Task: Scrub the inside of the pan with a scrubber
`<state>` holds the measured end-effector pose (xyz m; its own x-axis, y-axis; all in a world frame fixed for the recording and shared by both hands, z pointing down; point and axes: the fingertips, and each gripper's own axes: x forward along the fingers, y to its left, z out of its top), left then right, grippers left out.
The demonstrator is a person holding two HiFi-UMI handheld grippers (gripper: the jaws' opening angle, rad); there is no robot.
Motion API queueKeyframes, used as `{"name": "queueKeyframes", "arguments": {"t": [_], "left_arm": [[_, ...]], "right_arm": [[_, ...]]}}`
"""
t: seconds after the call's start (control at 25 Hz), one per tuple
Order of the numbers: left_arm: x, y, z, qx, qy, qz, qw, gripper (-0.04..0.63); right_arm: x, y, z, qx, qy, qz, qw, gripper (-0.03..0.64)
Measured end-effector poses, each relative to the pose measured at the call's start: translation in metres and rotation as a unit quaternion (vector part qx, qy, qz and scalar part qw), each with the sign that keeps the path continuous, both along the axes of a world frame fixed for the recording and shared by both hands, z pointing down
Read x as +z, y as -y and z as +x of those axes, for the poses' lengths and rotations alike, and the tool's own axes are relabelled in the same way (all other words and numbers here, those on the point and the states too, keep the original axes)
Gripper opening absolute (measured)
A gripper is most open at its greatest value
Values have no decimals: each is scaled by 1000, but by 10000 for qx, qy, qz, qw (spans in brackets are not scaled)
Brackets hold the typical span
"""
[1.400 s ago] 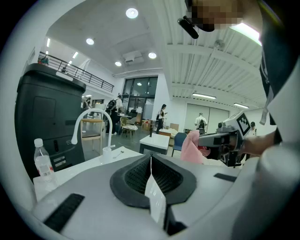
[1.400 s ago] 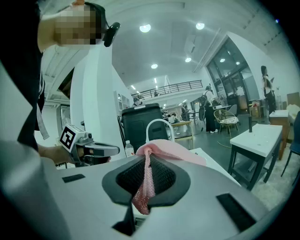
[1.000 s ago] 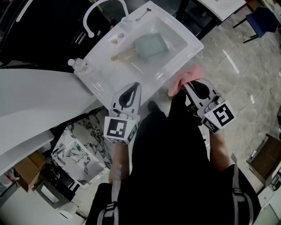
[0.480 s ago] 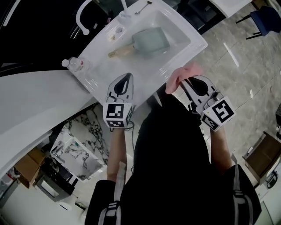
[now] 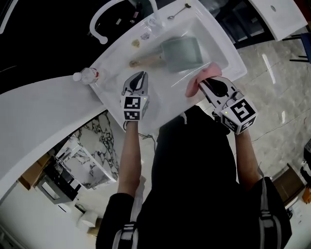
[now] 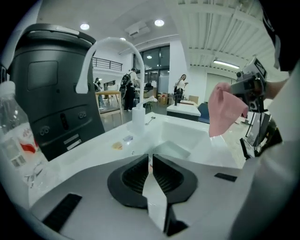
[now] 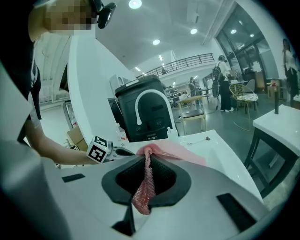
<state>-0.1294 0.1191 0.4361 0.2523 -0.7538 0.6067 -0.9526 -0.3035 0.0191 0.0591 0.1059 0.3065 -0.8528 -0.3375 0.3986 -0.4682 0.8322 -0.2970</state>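
A pale green square pan [image 5: 181,53] with a wooden handle [image 5: 145,62] lies in the white sink [image 5: 228,51]. My left gripper [image 5: 140,76] is shut and holds nothing; it hovers over the sink's left deck, short of the handle. In the left gripper view its jaws [image 6: 151,157] meet, with the pan [image 6: 171,149] just beyond them. My right gripper [image 5: 203,82] is shut on a pink mesh scrubber [image 5: 199,79] at the basin's front edge, near the pan's right corner. The scrubber [image 7: 145,183] hangs pinched between the right jaws [image 7: 148,151].
A white curved faucet [image 5: 104,17] stands at the sink's back left. A clear bottle [image 5: 86,75] sits on the deck's left end, a spoon [image 5: 179,10] at the back rim, small bits [image 5: 137,43] near the faucet. A white counter [image 5: 39,116] curves to the left.
Both grippers have moved forward and down from the sink's front edge to over the sink. The scrubber went along in the right jaws. The left jaws stayed shut.
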Motion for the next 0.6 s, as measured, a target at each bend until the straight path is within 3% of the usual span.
{"name": "queueKeyframes", "arguments": {"t": [0.28,0.36,0.6], "left_arm": [[58,29,-3,729,555,-616,9939,41],[70,34,0,1008,713,-747,9895,128],[100,53,-1,1747,1221,-1083,9710,159]], "right_arm": [[47,30,-24,-633,-238,-323,9972,40],[60,37,-28,-633,-304,-368,9968,40],[104,61,-42,-605,-665,-624,9940,41]]}}
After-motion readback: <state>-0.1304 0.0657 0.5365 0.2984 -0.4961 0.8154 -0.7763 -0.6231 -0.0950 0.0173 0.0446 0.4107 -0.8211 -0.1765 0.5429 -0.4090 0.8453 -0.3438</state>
